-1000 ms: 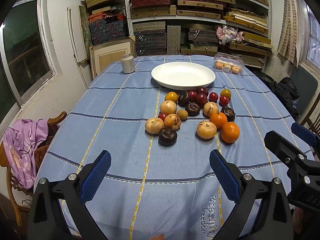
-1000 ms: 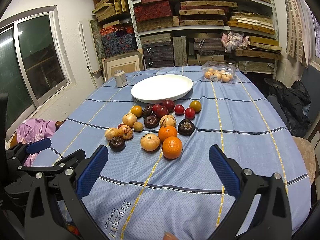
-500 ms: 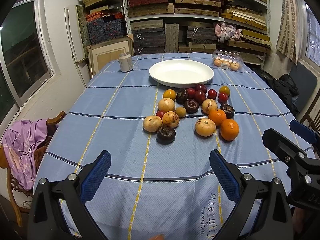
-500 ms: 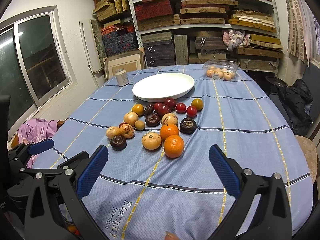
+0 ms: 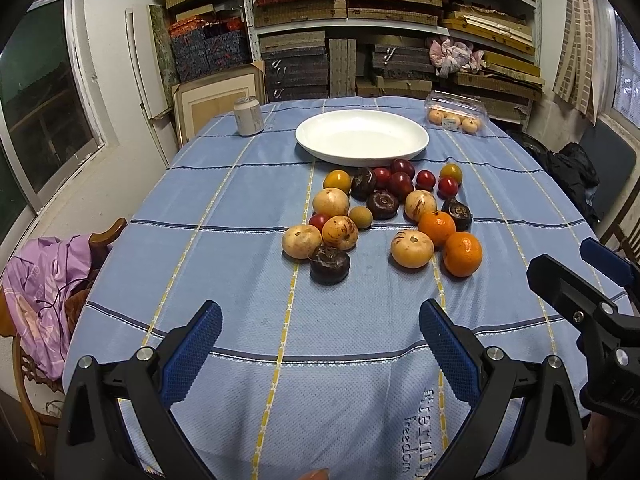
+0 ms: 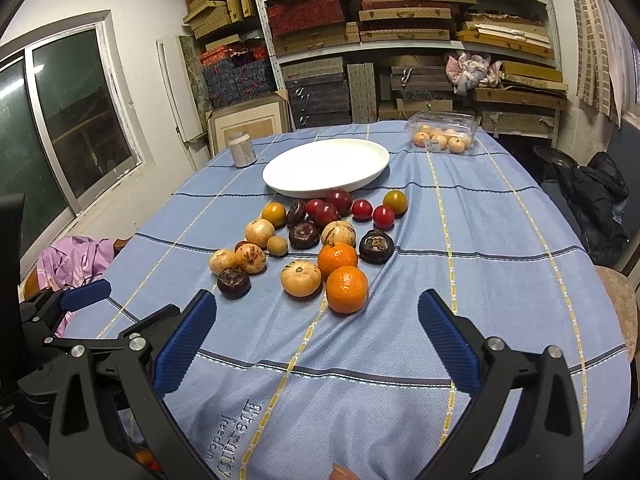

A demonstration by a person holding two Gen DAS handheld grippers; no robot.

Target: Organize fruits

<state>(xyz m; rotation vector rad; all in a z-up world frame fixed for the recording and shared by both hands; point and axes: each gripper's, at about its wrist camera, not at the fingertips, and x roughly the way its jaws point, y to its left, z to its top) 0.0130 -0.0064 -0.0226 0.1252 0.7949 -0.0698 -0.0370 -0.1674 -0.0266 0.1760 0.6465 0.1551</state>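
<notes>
My left gripper (image 5: 320,320) and right gripper (image 6: 316,312) gape empty before the fruits (image 6: 316,240); only the right view shows the black jacket (image 6: 596,200) fully.

Two oranges (image 5: 462,254), one plate (image 5: 362,138), one can (image 5: 248,116)

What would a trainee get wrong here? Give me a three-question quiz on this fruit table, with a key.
1. True or false: the round white ceramic plate already holds fruit.
2. Which claw is shut? A) left claw B) right claw C) neither
3. Fill in: in the right wrist view, the loose fruit nearest the right claw is a bright ____ round citrus.

Key:
1. False. The plate is bare; the loose fruit lies on the blue striped tablecloth in front of it.
2. C. Both stand open, holding nothing.
3. Orange.
</notes>
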